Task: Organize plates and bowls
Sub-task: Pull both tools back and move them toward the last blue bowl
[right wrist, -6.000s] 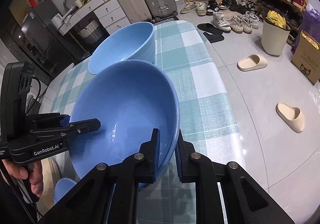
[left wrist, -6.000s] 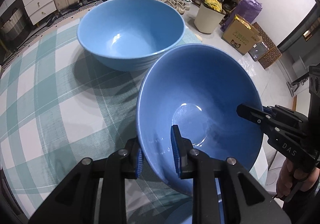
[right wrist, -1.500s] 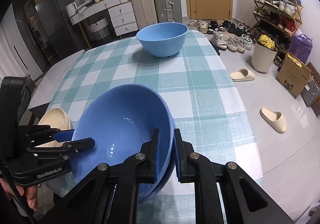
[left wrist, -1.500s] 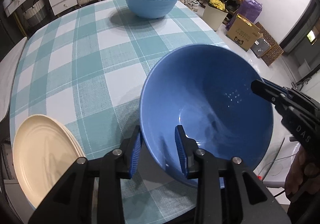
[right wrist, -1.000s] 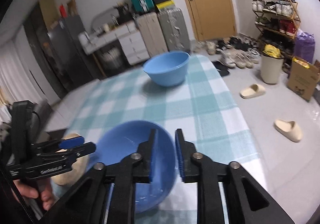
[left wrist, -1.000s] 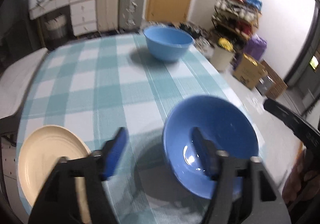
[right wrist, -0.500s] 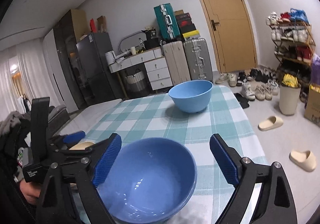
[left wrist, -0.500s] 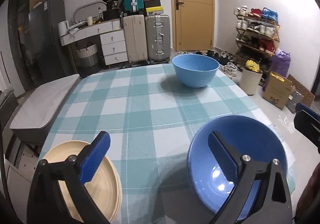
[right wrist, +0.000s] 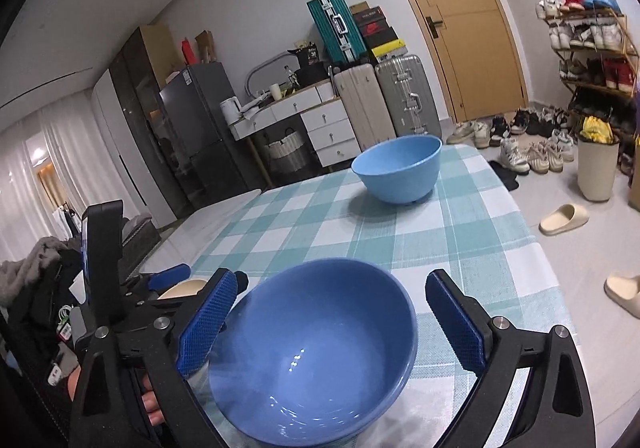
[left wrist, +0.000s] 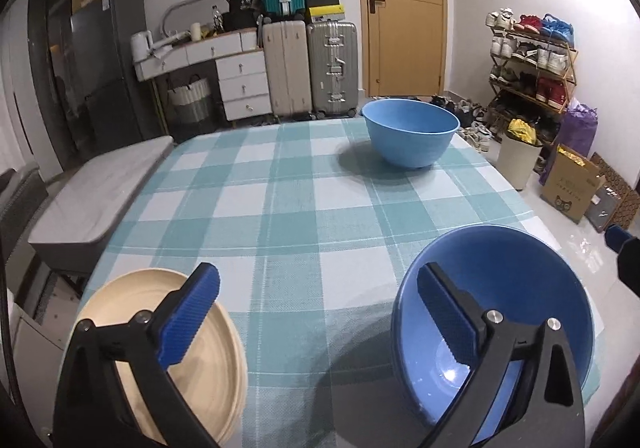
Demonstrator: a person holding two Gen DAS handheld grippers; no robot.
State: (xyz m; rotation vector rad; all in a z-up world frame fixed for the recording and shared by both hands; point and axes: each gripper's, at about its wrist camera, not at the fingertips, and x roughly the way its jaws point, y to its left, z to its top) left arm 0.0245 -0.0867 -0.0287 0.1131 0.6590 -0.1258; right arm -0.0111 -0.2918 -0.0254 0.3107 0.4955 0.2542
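Observation:
A dark blue bowl [left wrist: 520, 288] [right wrist: 320, 336] sits on the checked tablecloth [left wrist: 300, 208] near its front right edge, stacked in another like it. A lighter blue bowl [left wrist: 412, 132] [right wrist: 400, 168] stands at the table's far side. Stacked cream plates [left wrist: 204, 360] lie at the front left. My left gripper [left wrist: 316, 316] is open and empty, raised above the table between plates and bowl. My right gripper [right wrist: 332, 324] is open and empty, its fingers either side of the dark bowl, apart from it.
Suitcases [left wrist: 312, 64] and a drawer unit [left wrist: 240, 84] stand behind the table. A shoe rack [left wrist: 532, 68], a bin [left wrist: 518, 156] and a cardboard box [left wrist: 568, 192] are at the right. Slippers [right wrist: 564, 218] lie on the floor. A grey bench [left wrist: 96, 192] is at the left.
Both grippers let go of the dark blue bowl after setting it down at the front right, opened wide and rose back from the table.

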